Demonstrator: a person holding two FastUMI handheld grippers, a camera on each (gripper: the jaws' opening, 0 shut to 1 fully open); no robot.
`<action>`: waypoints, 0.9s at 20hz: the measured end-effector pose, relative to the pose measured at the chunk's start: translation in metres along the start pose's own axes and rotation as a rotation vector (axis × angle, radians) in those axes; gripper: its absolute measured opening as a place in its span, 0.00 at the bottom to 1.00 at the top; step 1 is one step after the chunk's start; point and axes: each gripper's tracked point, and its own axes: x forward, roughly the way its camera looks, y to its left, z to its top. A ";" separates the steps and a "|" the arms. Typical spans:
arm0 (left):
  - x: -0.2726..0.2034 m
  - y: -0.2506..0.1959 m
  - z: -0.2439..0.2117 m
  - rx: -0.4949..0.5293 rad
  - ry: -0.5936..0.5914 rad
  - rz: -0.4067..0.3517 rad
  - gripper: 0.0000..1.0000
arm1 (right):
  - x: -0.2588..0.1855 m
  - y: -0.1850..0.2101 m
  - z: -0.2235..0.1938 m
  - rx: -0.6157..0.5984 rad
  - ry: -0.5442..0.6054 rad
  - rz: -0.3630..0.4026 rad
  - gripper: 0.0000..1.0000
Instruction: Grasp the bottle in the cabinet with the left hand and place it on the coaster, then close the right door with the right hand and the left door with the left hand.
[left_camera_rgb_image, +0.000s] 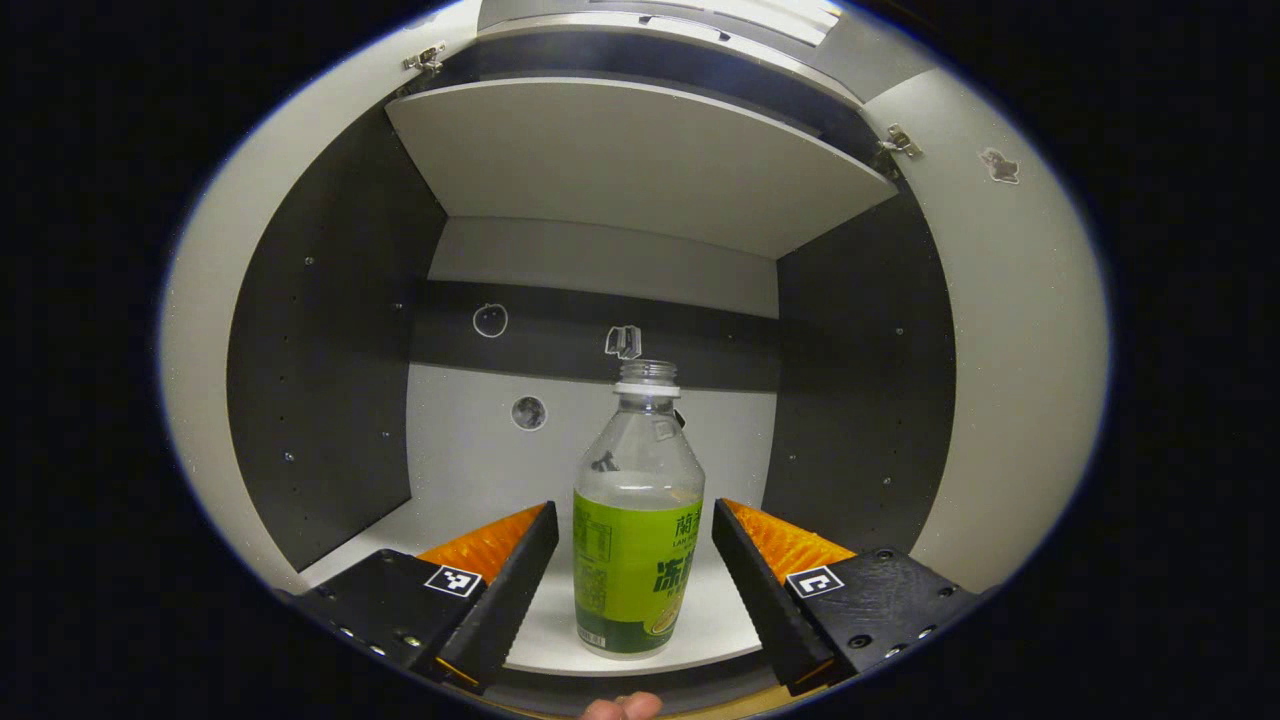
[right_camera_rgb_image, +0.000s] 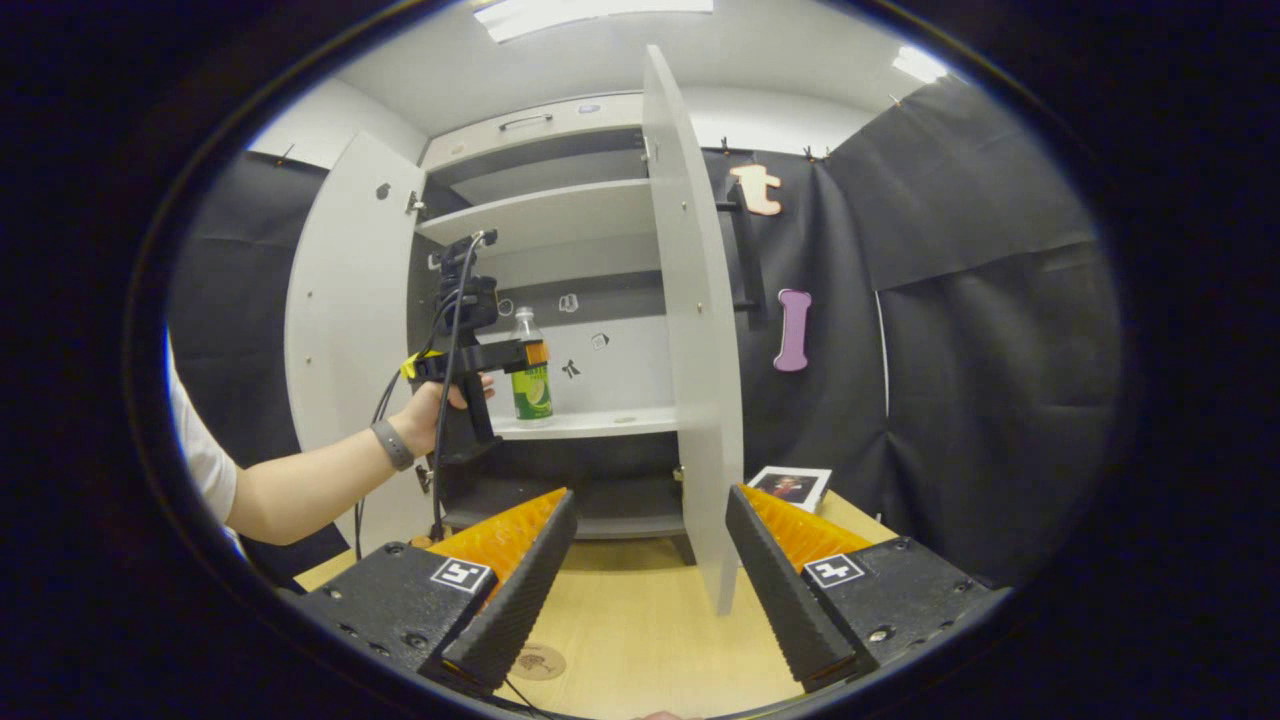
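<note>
Left gripper view: the left gripper is wide apart around the bottle, which stands upright on the cabinet shelf. The right gripper is apart too, over the table.

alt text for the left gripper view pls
A clear plastic bottle with a green label, uncapped, stands upright on a white cabinet shelf between the left gripper's open fingers, which flank it without touching. Another white shelf sits above.

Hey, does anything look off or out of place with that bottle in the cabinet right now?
The bottle stands upright on the shelf, but it has no cap, so the liquid inside could spill if tipped.
</note>
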 end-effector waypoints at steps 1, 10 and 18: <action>0.005 0.002 -0.001 -0.002 0.003 0.012 0.94 | 0.001 -0.001 0.000 -0.001 -0.001 -0.002 0.99; 0.006 0.011 -0.002 -0.009 -0.014 0.027 0.72 | 0.005 -0.005 -0.004 0.021 0.005 0.005 0.99; -0.085 -0.005 0.028 -0.003 -0.106 -0.048 0.69 | 0.003 0.003 -0.003 0.023 -0.006 0.046 0.99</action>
